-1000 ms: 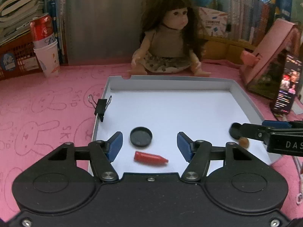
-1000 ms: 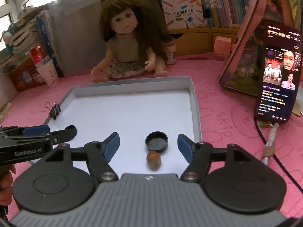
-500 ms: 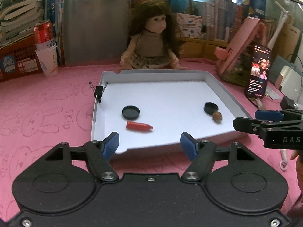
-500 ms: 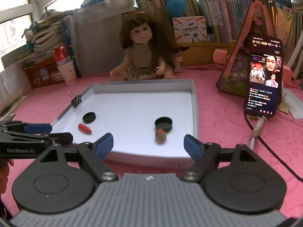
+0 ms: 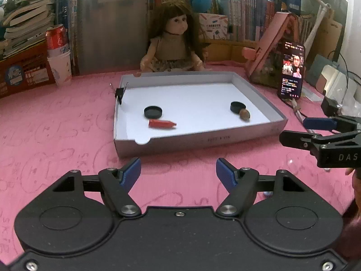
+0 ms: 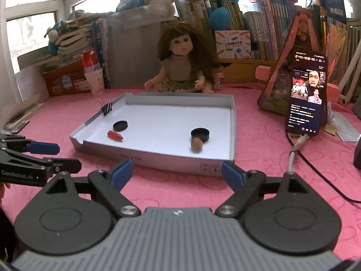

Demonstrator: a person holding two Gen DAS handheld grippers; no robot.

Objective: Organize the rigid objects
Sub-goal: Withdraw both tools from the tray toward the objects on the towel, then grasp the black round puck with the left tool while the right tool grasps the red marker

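Pink mat [image 5: 56, 135]: covers the desk; no loose small item shows on it near the box.
Box [image 5: 198, 141]: shallow grey cardboard tray with a white floor, at 12 o'clock from both grippers, just beyond their fingertips.
Left group: a black lid [image 5: 153, 112] and a red crayon-like stick [image 5: 162, 124] lie just beside each other, toward 11 o'clock in the left wrist view.
Right group: a second black lid [image 5: 237, 107] with a brown nut [image 5: 244, 114] touching or nearly touching it, toward 1 o'clock in that view.
Clip: a black binder clip [image 5: 119, 94] is pinched on the box's left wall, upright.
Left gripper [image 5: 178, 173]: jaws parted and empty, hanging over bare mat short of the box's near wall.
Right gripper [image 6: 177, 173]: jaws opening wider, nothing between them, also short of the near wall.
Backdrop: doll [image 5: 174, 45] at 12 o'clock beyond the box; phone [image 6: 306, 94] propped at 2 o'clock.
Done, as I judge it: four small hard items sit in the box in two pairs.
Left to do: probably nothing, or only tidying; the sorting looks finished, though I cannot tell whether the clip belongs inside.
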